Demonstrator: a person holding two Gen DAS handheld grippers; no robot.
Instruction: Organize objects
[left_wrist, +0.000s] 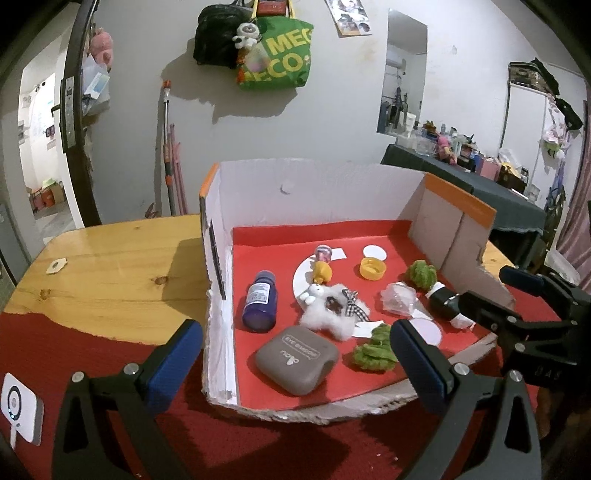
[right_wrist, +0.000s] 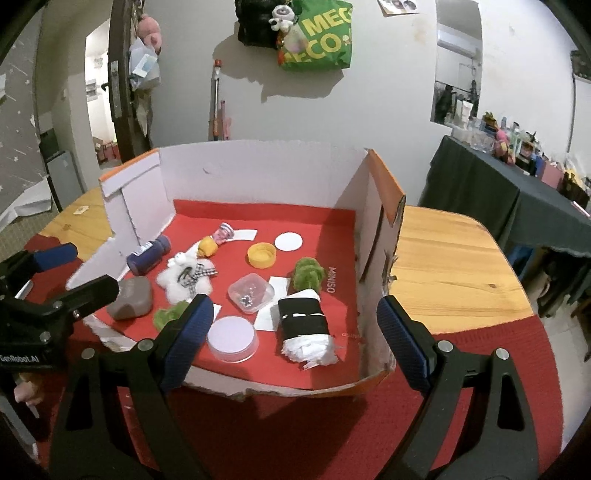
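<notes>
**Open claws over a box of odds and ends**

Blue-padded fingers fill the bottom of both views. Seen from its own camera, the left gripper (left_wrist: 295, 354) stands wide open with nothing between its pads, above the near torn edge of the cardboard box (left_wrist: 258, 192). The right gripper (right_wrist: 295, 321) is likewise spread wide and empty, its left pad over a round white lid (right_wrist: 232, 338); "GenRobot.AI" is printed on the other claw at the left edge of that view.

Inside the box, on its red lining, lie the things to sort: a grey case (left_wrist: 297, 358) at lower centre marked "EYE SHADOW", upside down to the camera; a blue bottle (left_wrist: 260, 300) on its side with a white label too small to read; a white fluffy toy (left_wrist: 332, 308); a yellow cap (left_wrist: 373, 267); a clear tub (right_wrist: 251, 292); and a black-wrapped roll (right_wrist: 306, 325). "MINISO" is printed on the lining beside a green pompom (right_wrist: 307, 276).

At the top of the frame a green bag (left_wrist: 280, 55) hangs on the wall, its visible lettering reading "MEG" and "ECO".
</notes>
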